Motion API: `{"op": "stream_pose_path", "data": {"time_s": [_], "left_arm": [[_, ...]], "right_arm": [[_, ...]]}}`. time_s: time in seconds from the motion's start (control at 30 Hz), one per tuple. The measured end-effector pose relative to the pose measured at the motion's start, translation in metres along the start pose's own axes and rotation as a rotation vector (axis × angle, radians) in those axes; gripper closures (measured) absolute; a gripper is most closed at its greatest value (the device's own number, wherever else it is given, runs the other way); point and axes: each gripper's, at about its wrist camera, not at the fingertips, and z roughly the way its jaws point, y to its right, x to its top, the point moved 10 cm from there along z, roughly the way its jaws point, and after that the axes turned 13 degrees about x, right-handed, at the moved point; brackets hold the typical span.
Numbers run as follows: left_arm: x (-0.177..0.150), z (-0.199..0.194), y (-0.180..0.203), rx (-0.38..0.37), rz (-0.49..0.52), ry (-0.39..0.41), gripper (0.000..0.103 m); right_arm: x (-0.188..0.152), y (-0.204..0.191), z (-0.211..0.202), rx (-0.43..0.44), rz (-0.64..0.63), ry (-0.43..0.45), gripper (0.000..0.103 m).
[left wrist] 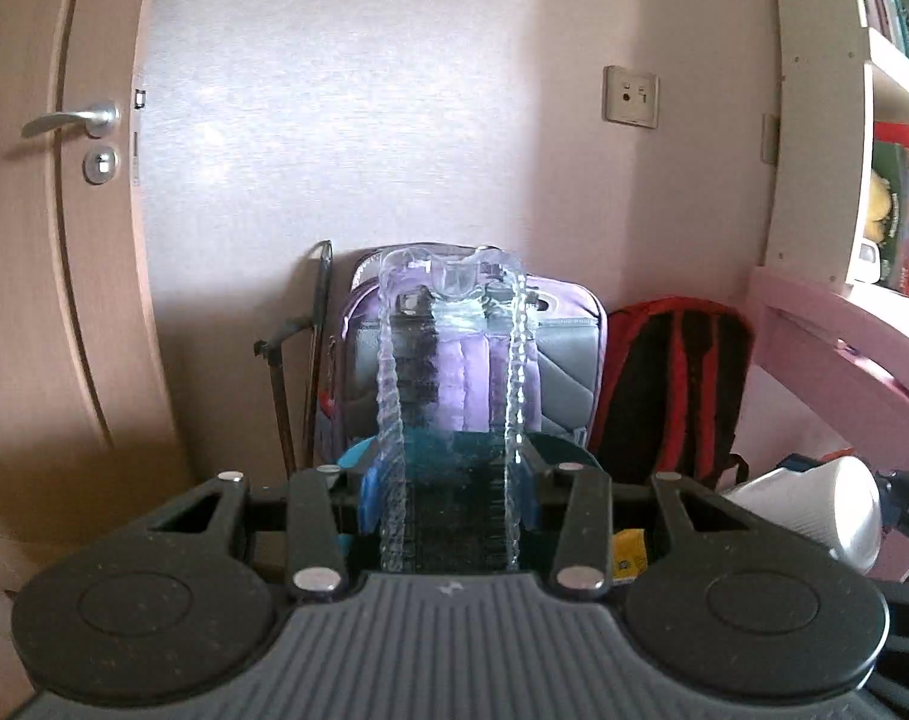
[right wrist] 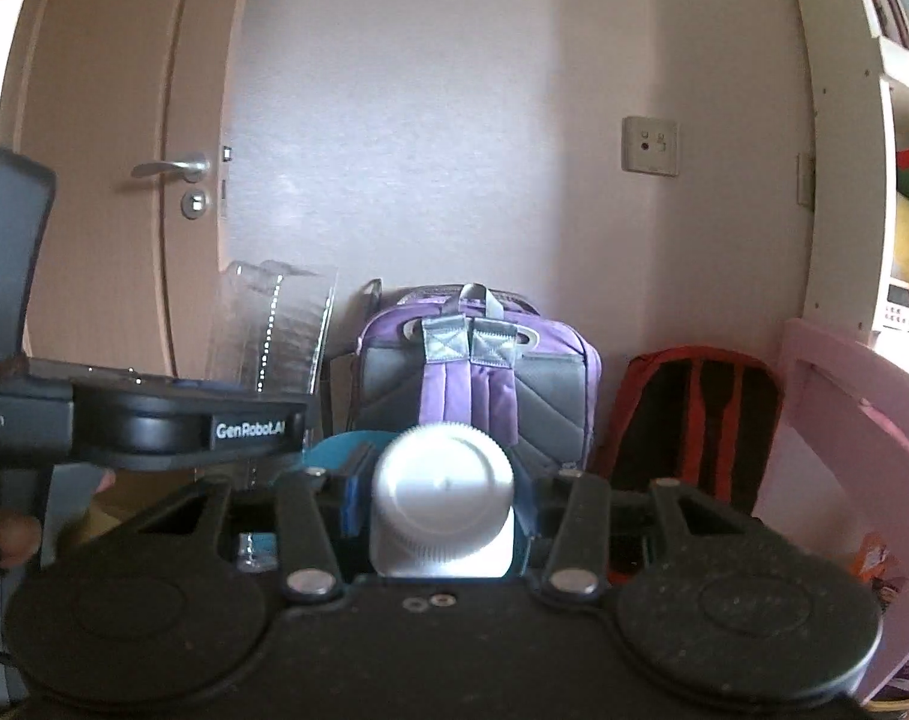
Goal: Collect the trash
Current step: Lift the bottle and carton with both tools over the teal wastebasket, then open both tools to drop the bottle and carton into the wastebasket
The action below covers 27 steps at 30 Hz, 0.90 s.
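Left gripper [left wrist: 451, 480] clamps clear plastic tray [left wrist: 451, 372]; right gripper [right wrist: 439, 501] clamps white bottle [right wrist: 442, 504].

Materials and finishes, both wrist views

Clear glossy plastic tray [left wrist: 451, 396], ribbed edges, is clamped in the left tongs [left wrist: 451, 480]; matt black plastic links, bright metal rivets. White plastic bottle [right wrist: 442, 510], smooth cap with knurled rim, is clamped in the right tongs [right wrist: 436, 504]. Purple-grey backpack [right wrist: 478, 384] and red backpack [right wrist: 694, 420]: woven cloth. Door [left wrist: 52, 240]: matt wood grain; handle [left wrist: 73, 119]: brushed metal.
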Motion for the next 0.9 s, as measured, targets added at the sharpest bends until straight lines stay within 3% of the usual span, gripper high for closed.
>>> {"op": "stream_pose_path", "data": {"time_s": [0.13,0.3,0.4,0.9], "left_arm": [[-0.007,0.030,0.005,0.005,0.016,-0.026,0.062],[-0.034,0.066,0.009,0.006,0.042,-0.092,0.062],[-0.040,0.078,0.011,0.002,0.047,-0.091,0.061],[-0.080,0.122,0.024,-0.007,0.099,-0.212,0.059]], "right_arm": [[-0.005,0.012,0.032,0.010,0.031,-0.029,0.058],[-0.030,0.026,0.071,0.032,0.073,-0.104,0.058],[-0.046,0.030,0.089,0.031,0.082,-0.147,0.058],[-0.085,0.034,0.127,0.043,0.085,-0.269,0.058]]}}
